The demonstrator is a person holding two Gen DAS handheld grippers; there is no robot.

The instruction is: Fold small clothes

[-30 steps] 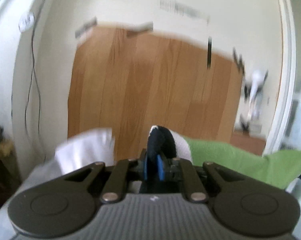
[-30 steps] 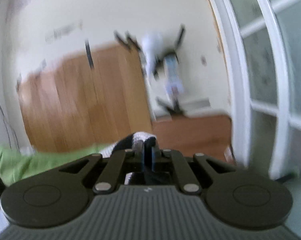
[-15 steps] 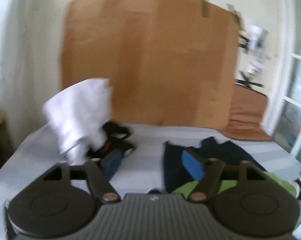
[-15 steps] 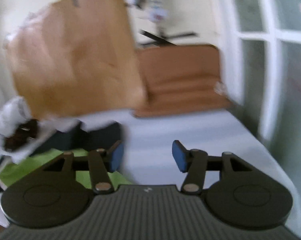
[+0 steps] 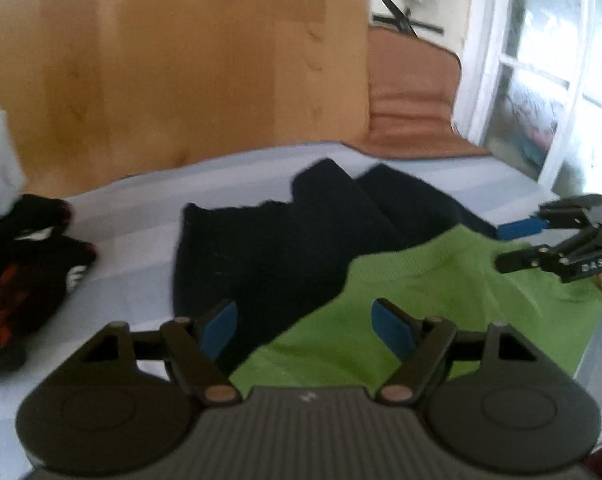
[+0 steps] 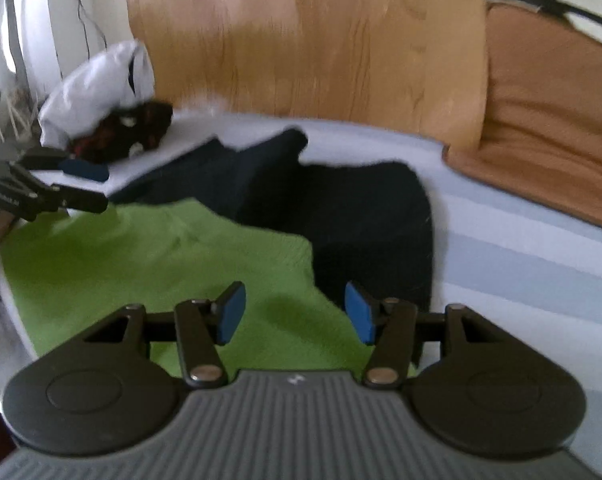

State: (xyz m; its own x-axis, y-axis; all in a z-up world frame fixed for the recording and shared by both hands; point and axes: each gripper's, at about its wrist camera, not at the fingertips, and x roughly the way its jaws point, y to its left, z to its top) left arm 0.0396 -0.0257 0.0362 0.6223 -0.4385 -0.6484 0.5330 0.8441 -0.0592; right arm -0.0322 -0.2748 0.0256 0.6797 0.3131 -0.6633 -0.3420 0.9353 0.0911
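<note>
left gripper (image 5: 305,326): black linkage arms | blue pads on fingers (image 5: 220,327) | ribbed grey housing, two round black discs, brass-coloured pivot screws, small white mark || right gripper (image 6: 292,318): same build, blue pads | white lettering on its side, seen from left wrist view

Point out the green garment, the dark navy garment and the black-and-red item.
green garment (image 6: 149,256): right wrist view, flat middle of the cloth.
dark navy garment (image 5: 269,240): left wrist view, its wide central panel.
black-and-red item (image 5: 25,276): left wrist view, the patterned front face.
</note>
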